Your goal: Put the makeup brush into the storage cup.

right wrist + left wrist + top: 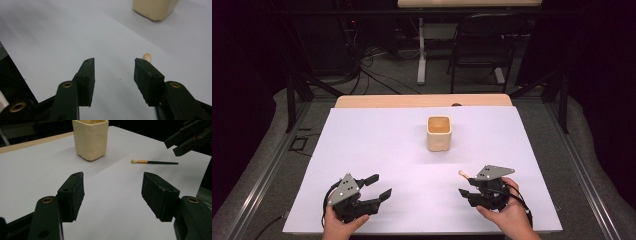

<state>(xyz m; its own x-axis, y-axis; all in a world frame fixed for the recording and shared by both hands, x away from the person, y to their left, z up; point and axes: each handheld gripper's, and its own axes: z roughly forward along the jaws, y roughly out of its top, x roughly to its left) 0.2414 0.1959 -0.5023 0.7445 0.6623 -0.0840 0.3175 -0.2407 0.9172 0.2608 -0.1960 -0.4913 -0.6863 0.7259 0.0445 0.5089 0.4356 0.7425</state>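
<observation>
while my right gripper hangs just over the small brush, jaws parted and gripping nothing, the brush lies flat on the white table, near the cream cup. my left gripper rests wide open, empty, well apart.

White sheet-covered table: cream square-sided ceramic cup stands upright on it, past centre toward far edge, a bit right of mid. Thin dark-handled brush w/ pale tip lies flat on the sheet, nearer the person than the cup & to its right, well apart from it. Left gripper at near-left of table, right gripper at near-right, directly over the brush, whose tip pokes out on the cup side. 2 grippers well apart. Black chair & table leg on floor behind the table.
</observation>
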